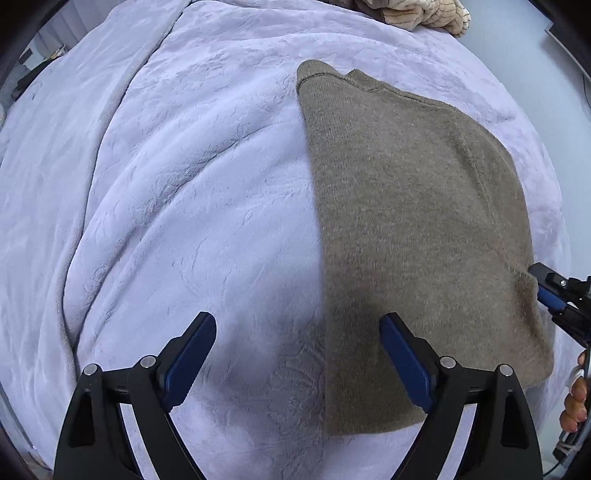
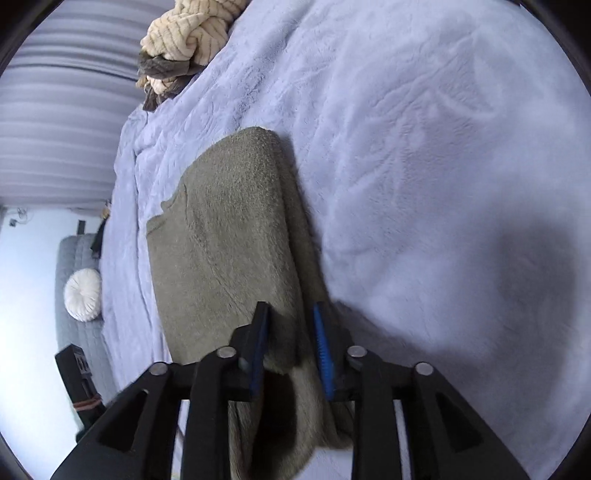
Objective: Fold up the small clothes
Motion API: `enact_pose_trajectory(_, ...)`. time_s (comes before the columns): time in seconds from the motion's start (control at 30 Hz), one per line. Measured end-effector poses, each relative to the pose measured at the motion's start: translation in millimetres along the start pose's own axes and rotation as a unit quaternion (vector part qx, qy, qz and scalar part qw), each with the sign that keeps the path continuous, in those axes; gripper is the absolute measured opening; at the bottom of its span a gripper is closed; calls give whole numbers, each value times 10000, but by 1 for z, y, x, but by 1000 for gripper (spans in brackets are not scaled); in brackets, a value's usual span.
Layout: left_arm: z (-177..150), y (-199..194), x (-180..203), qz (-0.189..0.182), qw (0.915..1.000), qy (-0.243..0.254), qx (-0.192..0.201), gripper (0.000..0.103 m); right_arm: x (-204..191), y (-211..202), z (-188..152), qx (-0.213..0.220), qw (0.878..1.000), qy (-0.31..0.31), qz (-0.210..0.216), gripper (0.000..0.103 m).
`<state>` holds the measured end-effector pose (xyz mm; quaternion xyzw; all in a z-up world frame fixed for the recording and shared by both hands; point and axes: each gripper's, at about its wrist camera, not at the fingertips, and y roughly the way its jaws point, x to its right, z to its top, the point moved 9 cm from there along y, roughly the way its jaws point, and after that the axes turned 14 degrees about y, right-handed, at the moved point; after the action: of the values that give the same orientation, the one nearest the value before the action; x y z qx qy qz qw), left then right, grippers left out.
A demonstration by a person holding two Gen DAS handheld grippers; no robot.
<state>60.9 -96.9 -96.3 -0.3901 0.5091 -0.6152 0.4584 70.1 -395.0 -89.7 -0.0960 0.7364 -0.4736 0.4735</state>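
Observation:
A taupe knitted sweater (image 1: 413, 206) lies folded in a long strip on the lavender blanket (image 1: 177, 206). My left gripper (image 1: 298, 317) points straight down over the sweater's near left edge. It is open wide: one finger is over the blanket, the other over the knit, and neither holds anything. My right gripper (image 1: 541, 286) comes in at the sweater's right edge. In the right wrist view the right gripper (image 2: 290, 310) stands partly open around a raised fold of the sweater (image 2: 221, 240). A dark gap shows beside the left pad (image 2: 258, 354).
A heap of cream and brown striped clothes (image 1: 417, 14) (image 2: 184, 37) lies at the far end of the blanket (image 2: 443, 184). A hand (image 1: 574, 398) shows at the right rim. Beyond the bed's side is a round white cushion (image 2: 83, 295) on a grey seat.

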Motion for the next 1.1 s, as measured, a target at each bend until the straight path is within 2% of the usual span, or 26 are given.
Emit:
enact_pose_trajectory(0.07, -13, -1, 1, 25, 9999, 42, -92, 91, -3, -15, -9, -48, 9998, -82, 154, 42)
enact_pose_trajectory(0.17, -34, 6, 3, 0, 9996, -22, -292, 91, -7, -35, -29, -89, 9989, -256, 378, 54)
enact_pose_trajectory(0.27, -54, 20, 8, -33, 9984, -49, -567, 91, -12, -35, -50, -295, 9971, -546, 442, 55)
enact_pose_trajectory(0.33, -64, 26, 10, 0, 9980, -46, -630, 91, -13, -27, -60, -367, 9960, -764, 294, 55)
enact_pose_trajectory(0.37, -67, 27, 11, 12, 9980, -66, -622, 91, -10, -23, -63, -385, 9956, -844, 114, 42)
enact_pose_trajectory(0.4, -70, 26, 11, 7, 9980, -105, -625, 91, -3, -19, -67, -405, 9954, -864, -58, 16)
enact_pose_trajectory(0.43, -72, 26, 11, -13, 9978, -147, -645, 91, 4, -13, -68, -396, 9957, -811, -194, 11)
enact_pose_trajectory(0.53, -78, 27, 9, -50, 9975, -134, -697, 92, 39, 2, -65, -340, 9961, -526, -622, 10)
enact_pose_trajectory(0.6, -78, 30, 4, 14, 9971, -77, -756, 96, 58, 6, -67, -450, 9975, -121, -536, 10)
enact_pose_trajectory(0.67, -79, 32, 2, 59, 9970, -39, -767, 97, 63, 2, -67, -430, 9979, 7, -493, 11)
enact_pose_trajectory(0.77, -84, 29, 2, 86, 9966, -111, -807, 97, 64, -5, -67, -327, 9960, -111, -827, 11)
enact_pose_trajectory(0.8, -86, 29, 2, 93, 9964, -126, -827, 97, 65, -12, -68, -321, 9966, -53, -753, 11)
enact_pose_trajectory(0.87, -87, 28, 2, 136, 9963, -86, -842, 97, 58, -24, -67, -213, 9982, 18, -569, 11)
enact_pose_trajectory(0.97, -86, 24, 7, 203, 9960, -23, -875, 97, 27, -43, -65, 79, 9993, -281, -229, 13)
enact_pose_trajectory(1.03, -85, 22, 11, 249, 9955, -5, -910, 97, 6, -42, -69, 68, 9982, -581, -93, 14)
enact_pose_trajectory(1.1, -84, 19, 11, 311, 9951, 42, -936, 97, -6, -32, -74, -57, 9962, -855, -137, 14)
